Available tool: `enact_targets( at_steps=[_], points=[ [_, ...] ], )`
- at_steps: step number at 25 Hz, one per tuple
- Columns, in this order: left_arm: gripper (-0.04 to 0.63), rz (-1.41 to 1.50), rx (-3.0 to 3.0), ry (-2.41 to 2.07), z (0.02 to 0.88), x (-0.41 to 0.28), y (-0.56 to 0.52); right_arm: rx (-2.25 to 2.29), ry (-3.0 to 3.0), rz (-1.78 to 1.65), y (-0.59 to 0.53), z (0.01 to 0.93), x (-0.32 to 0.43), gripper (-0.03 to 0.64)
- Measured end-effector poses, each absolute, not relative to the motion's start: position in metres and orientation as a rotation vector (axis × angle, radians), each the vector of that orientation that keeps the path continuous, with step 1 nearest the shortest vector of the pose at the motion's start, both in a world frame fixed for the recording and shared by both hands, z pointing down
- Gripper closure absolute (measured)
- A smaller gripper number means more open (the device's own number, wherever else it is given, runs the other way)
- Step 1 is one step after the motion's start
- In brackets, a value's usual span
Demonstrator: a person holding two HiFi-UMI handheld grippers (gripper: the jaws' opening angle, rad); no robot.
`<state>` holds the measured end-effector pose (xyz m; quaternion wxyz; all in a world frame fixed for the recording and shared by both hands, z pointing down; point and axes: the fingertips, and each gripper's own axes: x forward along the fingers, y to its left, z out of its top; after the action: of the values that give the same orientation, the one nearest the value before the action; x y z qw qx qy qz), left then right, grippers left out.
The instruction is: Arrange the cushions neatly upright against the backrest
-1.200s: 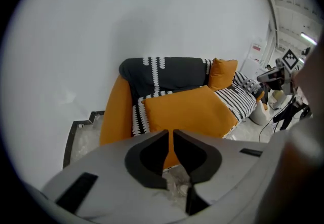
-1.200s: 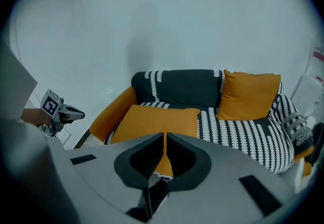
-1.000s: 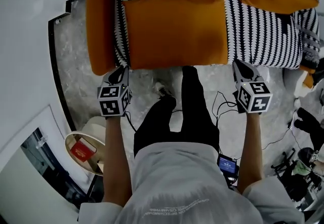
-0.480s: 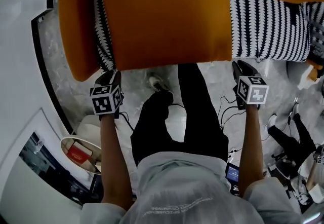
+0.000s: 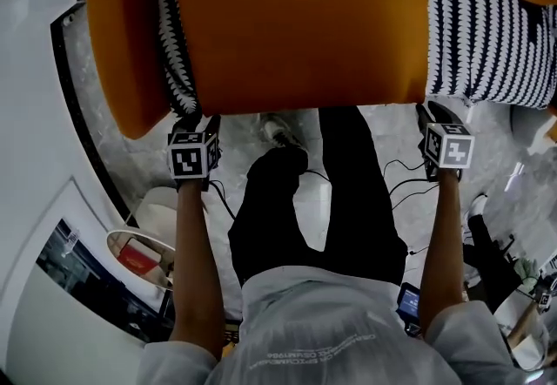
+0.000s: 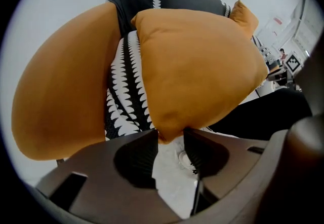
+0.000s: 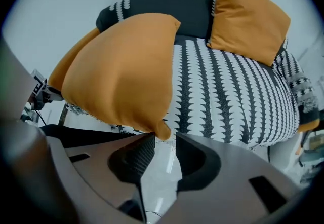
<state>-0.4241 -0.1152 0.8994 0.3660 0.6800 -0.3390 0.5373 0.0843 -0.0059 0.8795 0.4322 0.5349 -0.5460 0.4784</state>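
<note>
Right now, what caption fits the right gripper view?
Right gripper, jaws just opening, tips at a corner of the near orange cushion; patterned sofa behind.

The big orange cushion (image 5: 296,26) blocks your way to the sofa (image 5: 496,35); the floor (image 5: 396,135) beside your legs (image 5: 305,200) is free.

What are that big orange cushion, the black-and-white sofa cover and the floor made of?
Orange cushion: seemingly matte woven or velvety fabric; it bulges softly and has pinched corners. Sofa cover: matte textile, printed or knitted, with repeating scalloped stripes. Floor: probably polished marble or marble-look tile, given its grey veining and slight sheen.
</note>
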Motion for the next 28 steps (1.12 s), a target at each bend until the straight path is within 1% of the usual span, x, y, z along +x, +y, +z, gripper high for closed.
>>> enact_targets(
  at_steps=[2, 4, 6, 9, 12, 23, 28],
  points=[
    [0.42, 1.368, 1.764, -0.877, 0.899, -0.42, -0.118, 1.328, -1.368, 1.181, -0.009, 0.882, 0.088, 0.508],
    [0.442, 1.374, 1.783, -0.877, 0.895, -0.414, -0.119, 1.32, -1.364, 1.166, -0.013, 0.884, 0.092, 0.508],
    [0.48, 1.381, 1.791, -0.882, 0.89, -0.411, -0.12, 1.294, -1.36, 1.134, -0.017, 0.882, 0.092, 0.509],
    [0.517, 1.375, 1.778, -0.896, 0.878, -0.411, -0.123, 1.253, -1.353, 1.093, -0.017, 0.878, 0.086, 0.552],
    [0.543, 1.382, 1.762, -0.898, 0.867, -0.413, -0.131, 1.203, -1.353, 1.077, -0.021, 0.869, 0.082, 0.567],
    [0.569, 1.356, 1.769, -0.988, 0.793, -0.406, -0.176, 1.129, -1.463, 0.984, -0.065, 0.799, 0.092, 0.577],
    [0.571, 1.324, 1.841, -1.065, 0.749, -0.393, -0.216, 1.1, -1.501, 0.944, -0.107, 0.745, 0.097, 0.578]
  ],
)
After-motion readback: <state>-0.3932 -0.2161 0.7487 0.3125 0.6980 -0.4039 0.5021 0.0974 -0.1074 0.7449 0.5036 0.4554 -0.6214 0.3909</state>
